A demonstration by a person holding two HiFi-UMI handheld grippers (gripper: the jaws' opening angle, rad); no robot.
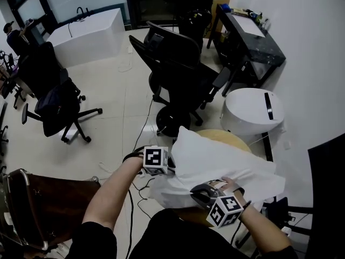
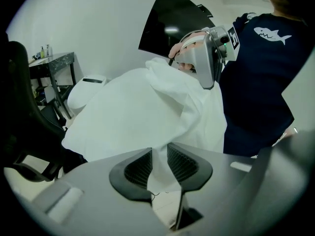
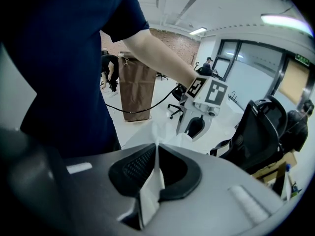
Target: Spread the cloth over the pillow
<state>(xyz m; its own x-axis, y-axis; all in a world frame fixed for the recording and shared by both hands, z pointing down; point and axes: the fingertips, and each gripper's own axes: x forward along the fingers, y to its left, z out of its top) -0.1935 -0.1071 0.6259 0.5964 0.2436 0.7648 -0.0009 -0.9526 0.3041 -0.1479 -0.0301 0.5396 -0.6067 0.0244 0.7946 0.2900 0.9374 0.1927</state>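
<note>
A white cloth (image 1: 215,161) lies heaped over a bulky shape on a round wooden table (image 1: 229,138). I cannot tell the pillow apart from the cloth. My left gripper (image 1: 171,169) is at the cloth's near left edge. In the left gripper view a bunched fold of the cloth (image 2: 142,112) fills the gap between the pads (image 2: 140,167) of that gripper (image 2: 158,154). My right gripper (image 1: 198,190) is at the near right edge. In its own view the right gripper (image 3: 156,151) is shut on a thin fold of the cloth (image 3: 152,183).
Black office chairs (image 1: 180,72) stand just beyond the table, another (image 1: 56,99) to the left. A white round bin (image 1: 250,111) and a black desk (image 1: 250,36) are at the right. A brown chair (image 1: 38,206) is near left. Cables (image 1: 141,131) run across the floor.
</note>
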